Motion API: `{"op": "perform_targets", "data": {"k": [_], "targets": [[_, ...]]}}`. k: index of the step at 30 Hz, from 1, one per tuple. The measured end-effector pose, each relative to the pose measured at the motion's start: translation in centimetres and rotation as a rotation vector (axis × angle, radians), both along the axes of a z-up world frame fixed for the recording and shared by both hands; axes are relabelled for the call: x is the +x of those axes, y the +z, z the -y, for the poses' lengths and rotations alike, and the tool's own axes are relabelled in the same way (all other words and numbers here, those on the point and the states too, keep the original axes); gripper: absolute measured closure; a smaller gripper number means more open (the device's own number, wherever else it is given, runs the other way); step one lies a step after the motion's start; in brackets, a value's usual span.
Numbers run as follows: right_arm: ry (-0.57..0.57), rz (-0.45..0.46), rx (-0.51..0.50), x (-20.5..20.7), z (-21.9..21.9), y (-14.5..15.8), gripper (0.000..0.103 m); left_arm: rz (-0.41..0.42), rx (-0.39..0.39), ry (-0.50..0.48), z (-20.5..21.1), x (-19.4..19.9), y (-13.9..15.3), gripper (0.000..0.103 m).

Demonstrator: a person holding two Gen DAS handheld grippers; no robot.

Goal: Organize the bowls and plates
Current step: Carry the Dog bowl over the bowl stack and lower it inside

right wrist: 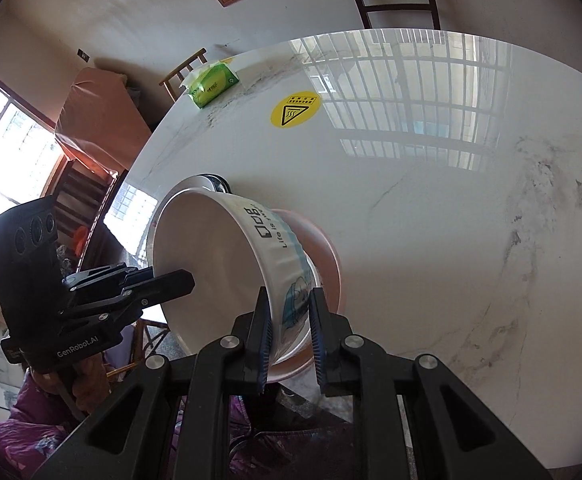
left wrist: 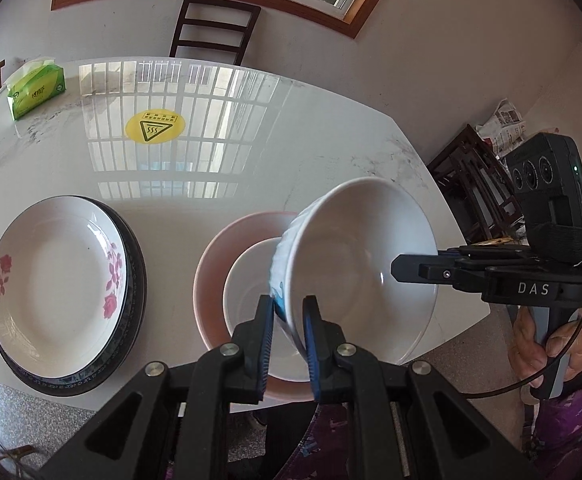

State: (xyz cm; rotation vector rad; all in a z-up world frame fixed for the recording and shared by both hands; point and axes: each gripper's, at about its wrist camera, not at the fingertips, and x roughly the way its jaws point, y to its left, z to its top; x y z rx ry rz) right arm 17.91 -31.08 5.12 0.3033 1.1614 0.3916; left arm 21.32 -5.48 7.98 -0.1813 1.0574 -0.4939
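Note:
Both grippers grip one white bowl [left wrist: 355, 264] with blue print by opposite sides of its rim, holding it tilted above a pink bowl [left wrist: 215, 256] with a smaller white bowl [left wrist: 247, 292] nested inside. My left gripper [left wrist: 288, 314] is shut on the near rim. My right gripper [right wrist: 289, 308] is shut on the other rim; the bowl [right wrist: 211, 264] and the pink bowl [right wrist: 323, 252] show there too. A flowered white plate [left wrist: 57, 272] lies stacked on a dark-rimmed plate [left wrist: 133, 280] at the left.
The white marble table [left wrist: 251, 152] carries a yellow heat-warning sticker [left wrist: 155, 127] and a green tissue pack [left wrist: 37, 90] at the far left. Dark chairs [left wrist: 215, 28] stand behind the table and at its right side. The table edge runs just below the bowls.

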Motion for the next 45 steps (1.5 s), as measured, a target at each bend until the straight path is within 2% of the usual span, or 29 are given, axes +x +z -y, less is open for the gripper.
{"op": "perform_targets", "data": {"k": [6, 19, 27, 45], "targets": [[0.004, -0.031, -0.013, -0.6, -0.8, -1.0, 0.086, -0.028, 0.004, 0.002, -0.6, -0.8, -1.3, 0.088], [-0.003, -0.074, -0.014, -0.3, -1.4, -1.6, 0.085, -0.029, 0.027, 0.008, -0.4, -0.6, -0.9, 0.088], [-0.005, -0.109, -0.018, 0.5, -1.7, -2.6, 0.085, -0.042, 0.062, 0.005, 0.5, -0.4, -1.8, 0.088], [-0.017, -0.127, 0.004, 1.2, -1.4, -3.9, 0.083, 0.081, 0.189, 0.0, 2.2, -1.3, -2.5, 0.088]]}}
